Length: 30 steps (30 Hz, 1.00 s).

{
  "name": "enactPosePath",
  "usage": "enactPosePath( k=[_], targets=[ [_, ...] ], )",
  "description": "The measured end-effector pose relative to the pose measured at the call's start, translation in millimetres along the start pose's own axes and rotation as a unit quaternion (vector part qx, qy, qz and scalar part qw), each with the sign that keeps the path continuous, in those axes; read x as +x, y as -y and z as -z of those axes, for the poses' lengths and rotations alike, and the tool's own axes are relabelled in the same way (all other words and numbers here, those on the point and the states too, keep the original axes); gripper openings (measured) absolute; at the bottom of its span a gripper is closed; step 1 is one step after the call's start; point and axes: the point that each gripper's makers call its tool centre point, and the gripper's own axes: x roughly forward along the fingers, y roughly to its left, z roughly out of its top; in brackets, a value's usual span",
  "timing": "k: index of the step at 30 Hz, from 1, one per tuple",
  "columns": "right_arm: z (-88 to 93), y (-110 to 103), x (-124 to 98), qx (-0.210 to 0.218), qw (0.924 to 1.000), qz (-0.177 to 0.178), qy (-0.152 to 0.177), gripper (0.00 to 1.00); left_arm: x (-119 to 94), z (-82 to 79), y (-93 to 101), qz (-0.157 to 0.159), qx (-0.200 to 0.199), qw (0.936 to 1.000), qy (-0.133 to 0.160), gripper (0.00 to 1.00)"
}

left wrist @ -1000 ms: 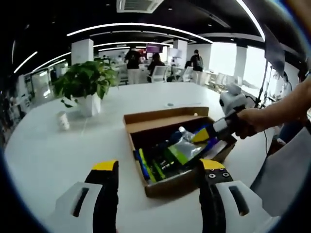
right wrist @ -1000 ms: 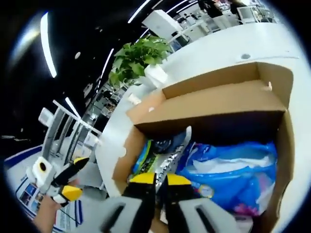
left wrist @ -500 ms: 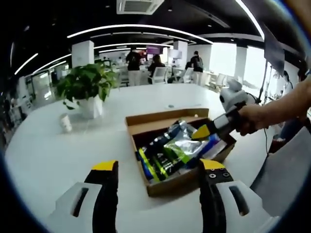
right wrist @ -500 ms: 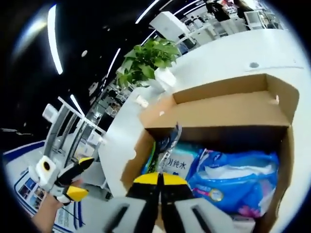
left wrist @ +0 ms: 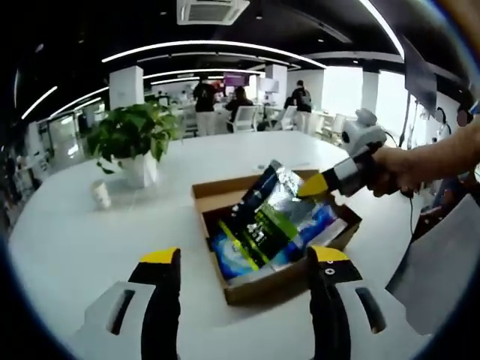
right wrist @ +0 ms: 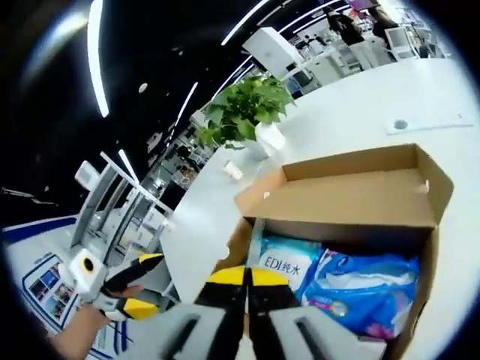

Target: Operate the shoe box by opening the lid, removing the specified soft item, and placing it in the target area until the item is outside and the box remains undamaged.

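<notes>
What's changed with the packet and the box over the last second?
The right tongs, shut on the dark packet, have lifted it up out of the cardboard box; a second ago it lay down among the other packs. The blue packs now lie uncovered. The left tongs stay open and idle; the box and the potted plant have not moved.

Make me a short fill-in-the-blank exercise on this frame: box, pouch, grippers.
1. The box lid is ____.
2. The right gripper is shut on the ____.
3. The left gripper's jaws stand ____, holding nothing.
4. The potted ____ stands on the table beyond the box.

Missing words: open; pouch; open; plant
</notes>
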Motion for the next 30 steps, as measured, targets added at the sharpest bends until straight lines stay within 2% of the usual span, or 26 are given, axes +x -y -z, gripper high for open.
enactPosePath(
  k=[16,30],
  targets=[
    [-16.9,-15.3,-29.0,-0.019,0.9994,-0.015,0.026,0.00,-6.6,-4.3,12.4,0.006,0.010,0.9999,0.001,0.72],
    [-27.0,-10.9,-64.8,-0.019,0.9990,-0.013,0.039,0.00,-4.6,-6.2,25.2,0.023,0.010,0.9997,0.002,0.74]
  ],
)
